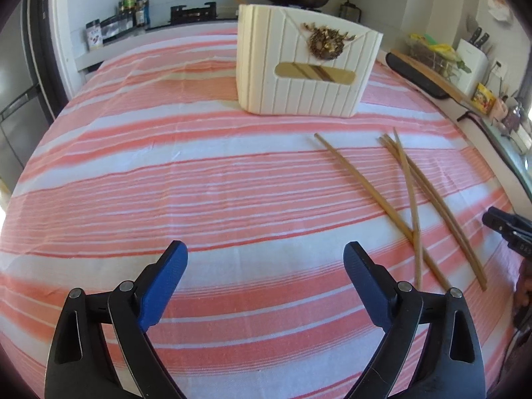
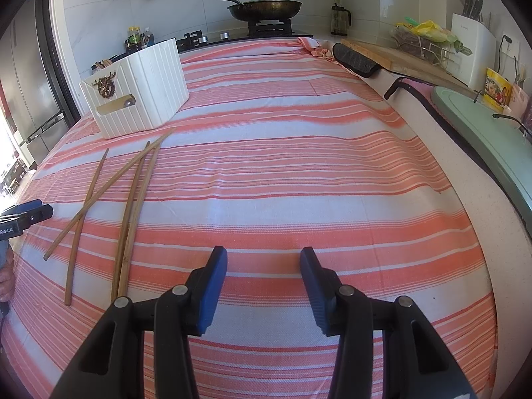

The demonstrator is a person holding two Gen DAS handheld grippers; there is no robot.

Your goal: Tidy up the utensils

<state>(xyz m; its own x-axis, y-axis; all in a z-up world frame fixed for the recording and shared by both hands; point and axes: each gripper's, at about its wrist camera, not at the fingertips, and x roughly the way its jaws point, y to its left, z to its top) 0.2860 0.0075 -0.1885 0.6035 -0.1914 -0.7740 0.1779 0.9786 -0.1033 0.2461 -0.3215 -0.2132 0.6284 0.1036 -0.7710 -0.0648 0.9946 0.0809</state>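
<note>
Chopsticks partly overlapping; holder contents mostly hidden.

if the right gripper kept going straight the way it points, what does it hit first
Most likely just the striped cloth: the right gripper tilts down at bare fabric, fingers open and empty. The chopsticks and white box sit off to its left, out of line.

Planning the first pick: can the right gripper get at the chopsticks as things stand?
Probably yes. The right gripper is open and empty, and the chopsticks lie loose on the striped cloth with nothing between.
</note>
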